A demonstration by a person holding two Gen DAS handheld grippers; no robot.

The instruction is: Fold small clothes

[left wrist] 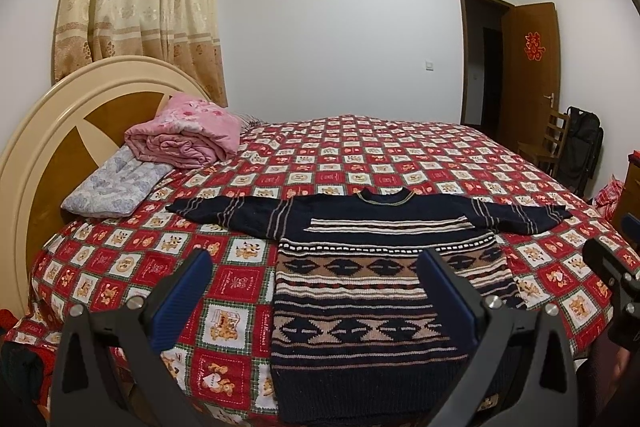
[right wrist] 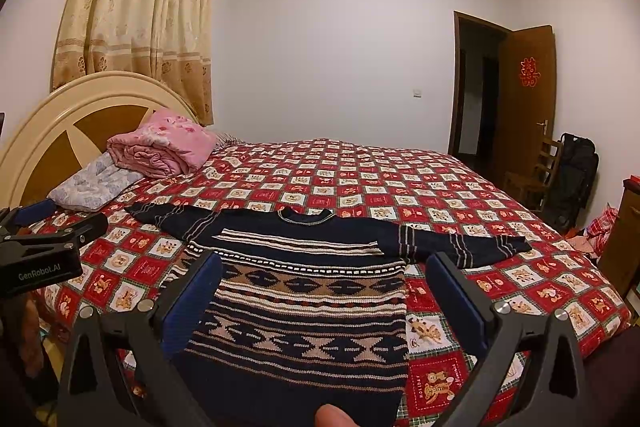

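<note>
Both tools, left tool (left wrist: 316, 291) and right tool (right wrist: 324, 291), hover with fingers apart above the sweater's hem. That patterned sweater (left wrist: 372, 291) lies flat on the bed (left wrist: 360, 147), sleeves spread. Best pinch one sleeve cuff first, folding it squarely across the chest.

The sweater (left wrist: 372, 291) lies flat on the bed (left wrist: 400, 155), hem at the near edge, collar toward the far side, one sleeve out to each side. My left gripper (left wrist: 316, 267) hangs over its left half, my right gripper (right wrist: 324, 275) over its right half. At the bed's left end, by the headboard (left wrist: 52, 131), a folded quilt (left wrist: 184, 135) sits on a pillow (left wrist: 116, 191).
</note>
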